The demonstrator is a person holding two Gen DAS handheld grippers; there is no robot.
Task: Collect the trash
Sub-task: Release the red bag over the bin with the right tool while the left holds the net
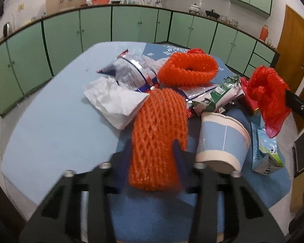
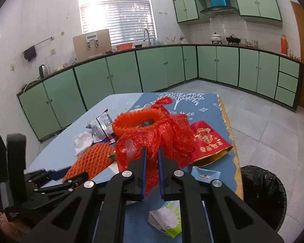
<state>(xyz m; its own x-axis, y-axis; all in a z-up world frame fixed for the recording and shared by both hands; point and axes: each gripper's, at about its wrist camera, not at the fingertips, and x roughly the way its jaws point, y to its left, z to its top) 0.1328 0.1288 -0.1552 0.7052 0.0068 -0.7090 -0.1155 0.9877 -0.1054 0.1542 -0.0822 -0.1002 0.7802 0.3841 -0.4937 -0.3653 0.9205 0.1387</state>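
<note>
Nearest the left wrist lens, a ribbed orange foam fruit-net sleeve [image 1: 159, 135] lies lengthwise between the two fingers of the left gripper [image 1: 153, 148], which close against its sides; its far end rests on the litter heap on the blue mat covering the table's right half. Just to its right an overturned pale blue paper cup [image 1: 223, 139] lies on its side, touching a crushed green-and-white milk carton [image 1: 214, 99].

The right gripper [image 2: 152, 151] has its fingers nearly together, pinched on a crumpled red translucent plastic bag [image 2: 152, 133], which hangs bunched above the heap. Behind it sit a second orange foam net curled into a ring [image 2: 135, 119], a silver snack wrapper [image 2: 102, 124], a crumpled white tissue [image 2: 82, 141] and a red-and-gold foil pouch [image 2: 208, 141] toward the mat's right edge.

The step in hand appears to be pick-up: both grippers have a piece of rubbish. The bin lined with a black bag [image 2: 261, 194] stands on the floor just off the table's right edge, near the front corner. The next move likely calls for carrying the red bag over that edge and letting go above the bin's mouth; the light film may cling to the pads. The foam sleeve must lift clear without dragging the cup.

The left gripper reaches in low and level from the near edge; the right one is held higher, tilted slightly down.
</note>
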